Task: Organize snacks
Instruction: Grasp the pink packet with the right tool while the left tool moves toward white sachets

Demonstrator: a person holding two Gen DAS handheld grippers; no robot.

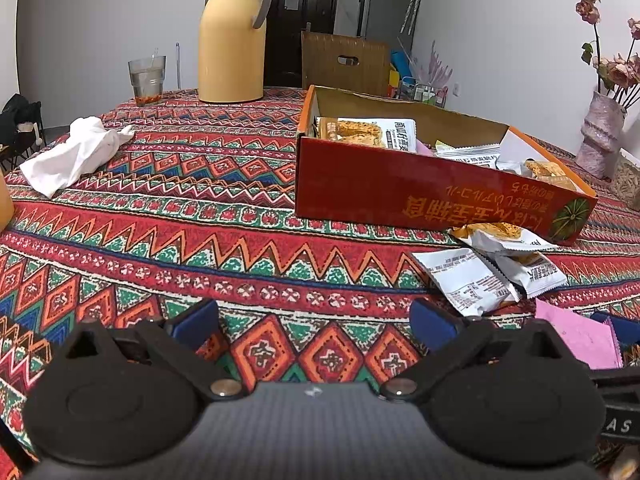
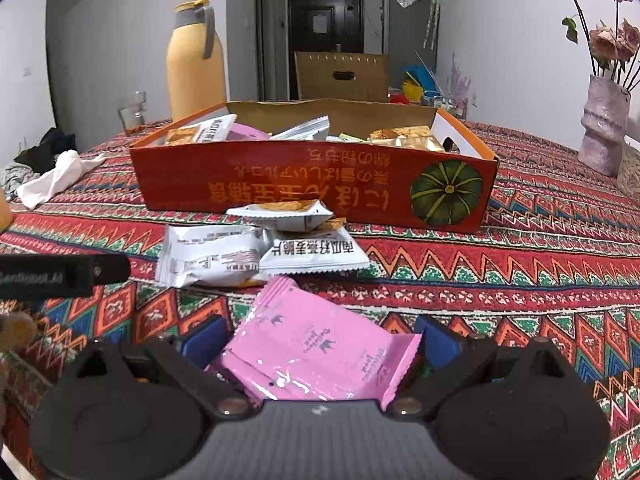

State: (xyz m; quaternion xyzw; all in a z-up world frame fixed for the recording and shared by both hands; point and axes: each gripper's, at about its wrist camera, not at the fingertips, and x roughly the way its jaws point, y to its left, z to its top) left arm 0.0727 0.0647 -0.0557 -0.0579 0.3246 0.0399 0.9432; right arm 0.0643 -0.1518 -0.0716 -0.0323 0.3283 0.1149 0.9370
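A pink snack packet [image 2: 312, 344] lies on the patterned tablecloth between the blue pads of my right gripper [image 2: 320, 336]. Its jaws stand wide, and the pads sit at the packet's edges without visibly pressing it. Just beyond lie three white snack packets [image 2: 248, 256] in a loose pile. Behind them is the open red snack box [image 2: 280, 184] with several packets inside. My left gripper [image 1: 314, 320] is open over bare cloth, left of the same white packets [image 1: 480, 276] and the pink packet [image 1: 576, 336]. The red box [image 1: 420, 188] stands ahead of it to the right.
At the far side of the table stand a yellow thermos jug [image 1: 232, 40] and a glass [image 1: 147, 78]. A crumpled white cloth [image 1: 76, 152] lies at the left. A vase with dried flowers [image 1: 600, 136] is at the right edge. A cardboard box stands behind the table.
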